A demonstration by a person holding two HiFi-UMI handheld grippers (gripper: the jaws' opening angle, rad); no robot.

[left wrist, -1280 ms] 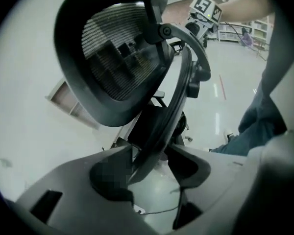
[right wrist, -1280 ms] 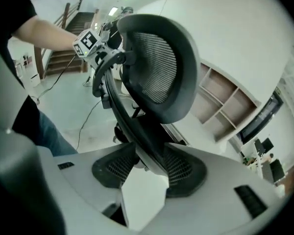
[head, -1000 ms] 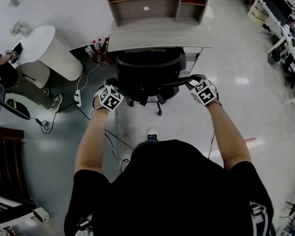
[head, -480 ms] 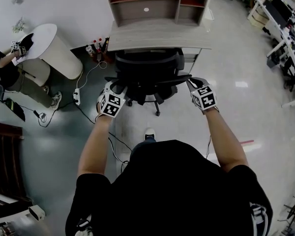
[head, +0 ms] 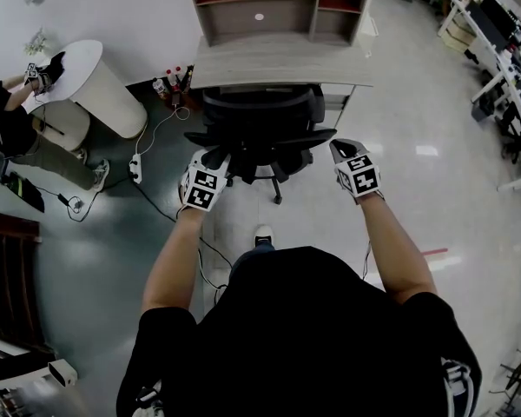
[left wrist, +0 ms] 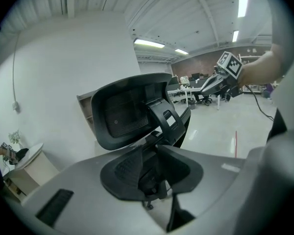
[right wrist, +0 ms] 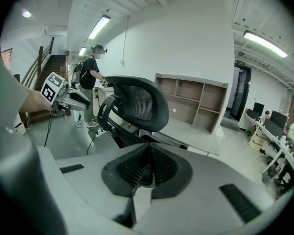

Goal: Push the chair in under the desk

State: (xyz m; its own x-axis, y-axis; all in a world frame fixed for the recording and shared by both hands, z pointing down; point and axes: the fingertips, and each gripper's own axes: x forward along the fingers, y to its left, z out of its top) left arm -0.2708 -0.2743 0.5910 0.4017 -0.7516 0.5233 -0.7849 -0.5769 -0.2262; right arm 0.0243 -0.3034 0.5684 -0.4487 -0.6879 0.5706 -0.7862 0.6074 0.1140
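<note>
The black mesh office chair (head: pixel 260 124) stands tucked against the light wooden desk (head: pixel 282 63), its seat under the top and its backrest facing me. My left gripper (head: pixel 215 157) hangs just off the chair's left rear, not touching it. Its jaws have just been closing and show a narrow gap with nothing between them (left wrist: pixel 154 148). My right gripper (head: pixel 337 148) is off the chair's right rear, shut on nothing, pads together (right wrist: pixel 148 148). The backrest (left wrist: pixel 130 112) fills the left gripper view, and it shows again as the backrest (right wrist: pixel 137 101) in the right gripper view.
An open shelf unit (head: pixel 282 3) sits on the desk. Left of the chair are bottles (head: pixel 169 83), a power strip (head: pixel 137 172) with cables, a white round table (head: pixel 87 81) and a person (head: pixel 9 120). Office desks (head: pixel 504 50) stand far right.
Both grippers have let go of the chair's sides and drawn back toward me. The left jaws have narrowed and the right jaws have shut. The chair sits slightly further under the desk.
</note>
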